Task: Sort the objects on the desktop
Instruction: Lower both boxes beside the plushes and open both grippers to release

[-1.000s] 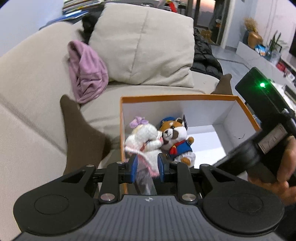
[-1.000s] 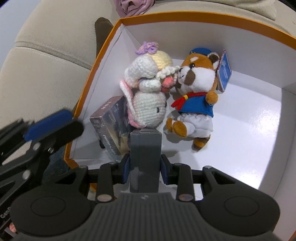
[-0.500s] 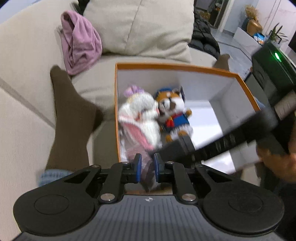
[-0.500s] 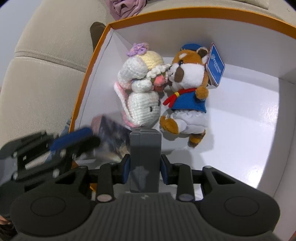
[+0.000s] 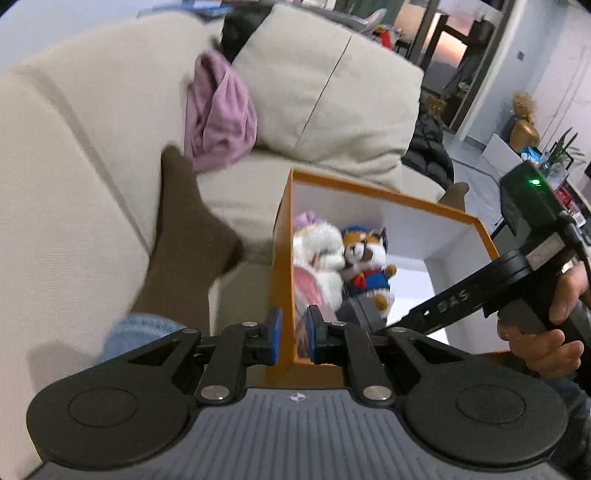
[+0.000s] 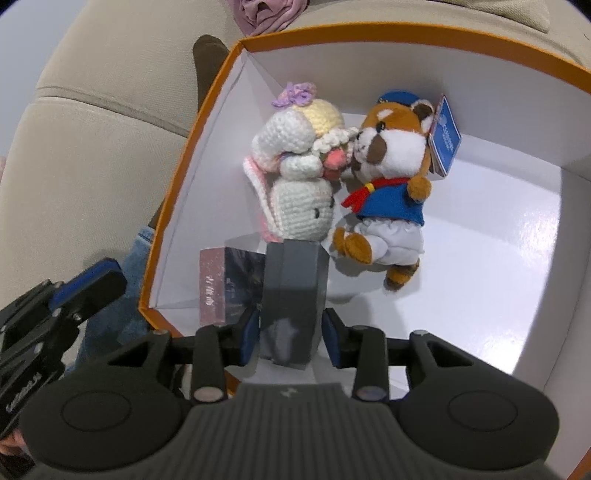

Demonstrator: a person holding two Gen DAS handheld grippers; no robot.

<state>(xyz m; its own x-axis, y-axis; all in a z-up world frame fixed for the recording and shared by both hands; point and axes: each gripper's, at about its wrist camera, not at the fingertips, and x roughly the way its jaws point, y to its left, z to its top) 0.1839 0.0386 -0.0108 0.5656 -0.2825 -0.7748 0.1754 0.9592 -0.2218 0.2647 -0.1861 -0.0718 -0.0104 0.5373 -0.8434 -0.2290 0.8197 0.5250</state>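
An orange box [image 6: 406, 33] with a white inside sits on the sofa. In it lie a white crochet doll [image 6: 295, 177], a red panda plush [image 6: 391, 177] and a small picture-printed card box [image 6: 229, 284]. My right gripper [image 6: 291, 339] reaches into the box with an upright dark grey case [image 6: 291, 291] between its jaws. The jaws are opening, and a thin gap shows at the pads. My left gripper [image 5: 294, 336] hovers at the box's [image 5: 388, 194] near-left corner. Its jaws stand narrowly apart with nothing held. The doll [image 5: 317, 251] and plush [image 5: 369, 266] show beyond it.
The beige sofa [image 5: 74, 184] has a large cushion [image 5: 332, 92] and a pink cloth [image 5: 218, 118] behind the box. A leg in jeans with a brown sock [image 5: 184, 240] lies left of the box. A hand [image 5: 546, 332] holds the right gripper's handle.
My left gripper has drawn back and to the left, from over the box to its left corner, with its jaws narrowed. My right gripper's jaws have widened slightly around the grey case.
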